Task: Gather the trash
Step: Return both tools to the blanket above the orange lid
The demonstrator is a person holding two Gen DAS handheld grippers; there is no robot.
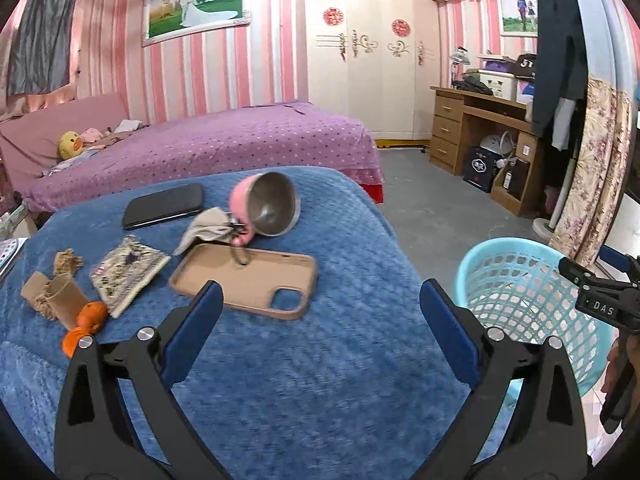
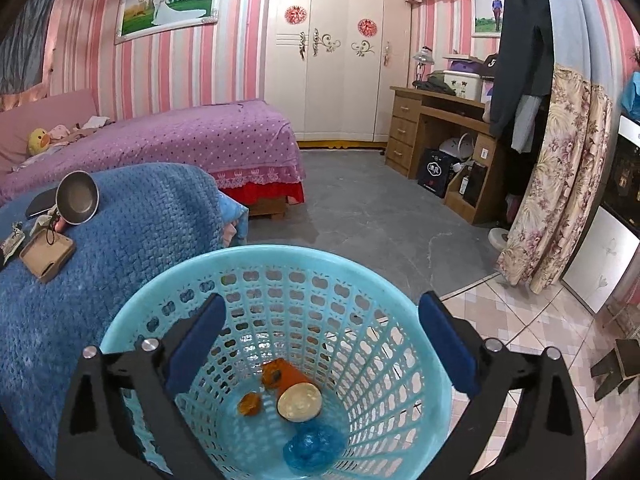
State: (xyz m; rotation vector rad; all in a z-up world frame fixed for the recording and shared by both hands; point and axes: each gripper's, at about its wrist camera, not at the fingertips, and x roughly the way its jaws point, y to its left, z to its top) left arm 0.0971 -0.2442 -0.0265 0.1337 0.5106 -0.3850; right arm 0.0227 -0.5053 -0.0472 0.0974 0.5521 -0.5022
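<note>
Left wrist cam: low over the blue blanket [image 1: 280,360], facing across it toward the wardrobe [image 1: 368,60], basket [image 1: 532,280] at its right edge. Right wrist cam: close above the basket [image 2: 280,264], looking down into it, blanket [image 2: 120,240] to its left. Both share basket, blanket, wardrobe [image 2: 332,48].

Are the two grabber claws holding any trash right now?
No. The left gripper is open over the blue blanket, and the right gripper is open above the basket. Both are empty.
</note>
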